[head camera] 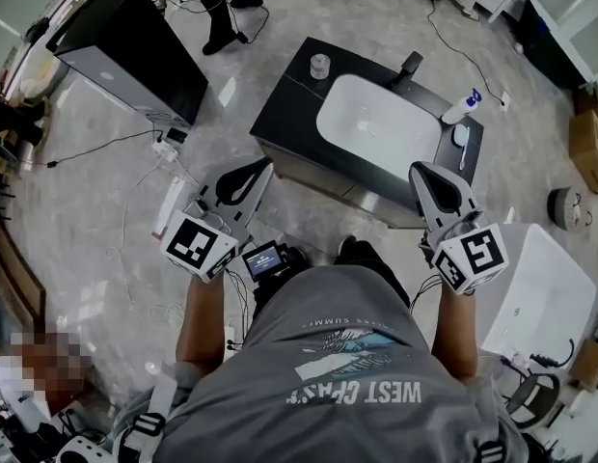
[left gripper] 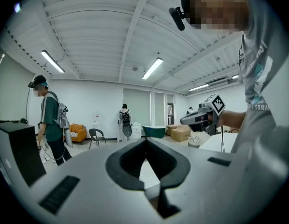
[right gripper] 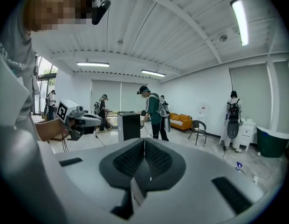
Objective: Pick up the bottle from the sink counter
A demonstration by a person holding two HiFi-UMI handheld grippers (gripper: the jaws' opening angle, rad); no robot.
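Bottle (head camera: 460,107) on tabletop (head camera: 289,93), not gripped.
Just right of sink (head camera: 376,123), well apart from left gripper (head camera: 267,166) and right gripper (head camera: 416,170); fingers closed, empty, on sink's near side.

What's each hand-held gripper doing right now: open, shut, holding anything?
Left hand-held gripper: closed, nothing held.
Right hand-held gripper: closed, nothing held.

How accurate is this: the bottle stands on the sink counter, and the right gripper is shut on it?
Partly. The bottle does stand on the sink counter, but the right gripper is shut on nothing: the right gripper view shows its jaws together and empty, away from the bottle.
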